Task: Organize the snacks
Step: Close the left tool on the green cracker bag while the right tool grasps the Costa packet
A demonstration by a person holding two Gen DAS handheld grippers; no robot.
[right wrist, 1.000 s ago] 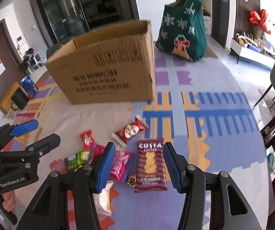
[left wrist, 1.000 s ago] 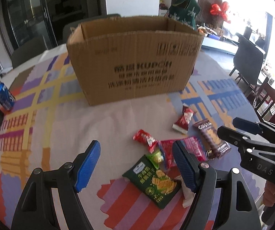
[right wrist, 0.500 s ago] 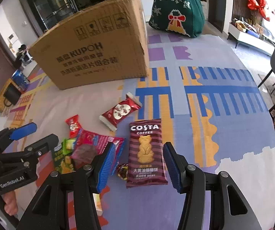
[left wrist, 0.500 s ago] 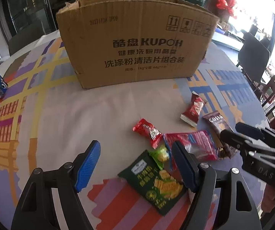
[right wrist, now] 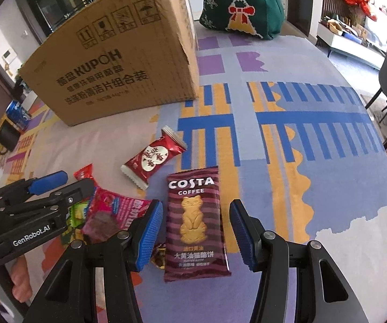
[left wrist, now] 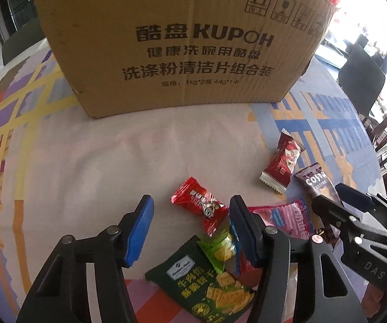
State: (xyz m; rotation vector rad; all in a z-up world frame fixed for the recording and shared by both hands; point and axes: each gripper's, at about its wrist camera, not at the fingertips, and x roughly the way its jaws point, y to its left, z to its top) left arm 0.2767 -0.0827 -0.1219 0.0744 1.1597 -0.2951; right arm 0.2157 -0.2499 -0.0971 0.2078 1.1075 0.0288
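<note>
Two grippers hang low over my worktop (right wrist: 328, 161), which is covered with a cloth of blue, yellow and purple blocks. My left gripper (left wrist: 190, 228) has just been closing its jaws, but they are still apart and nothing is pressed between the blue pads; the shiny red candy wrapper (left wrist: 201, 206) lies on the cloth just ahead of the gap, close to the right pad. Under that pad I see a small green candy wrapper (left wrist: 219, 250), and the dark green flat cracker packet (left wrist: 207, 288) lies nearest to me. The pink flat snack packet (left wrist: 287, 215) is beside them, towards my right gripper (right wrist: 196, 228). That gripper stands open astride the brown striped Costa biscuit packet (right wrist: 196, 228), which lies flat on the cloth between the pads, not touched by either. The dark red pillow-shaped snack packet (right wrist: 154, 158) lies a little farther, between the biscuit packet and the big brown cardboard box (right wrist: 118, 62) at the back.
</note>
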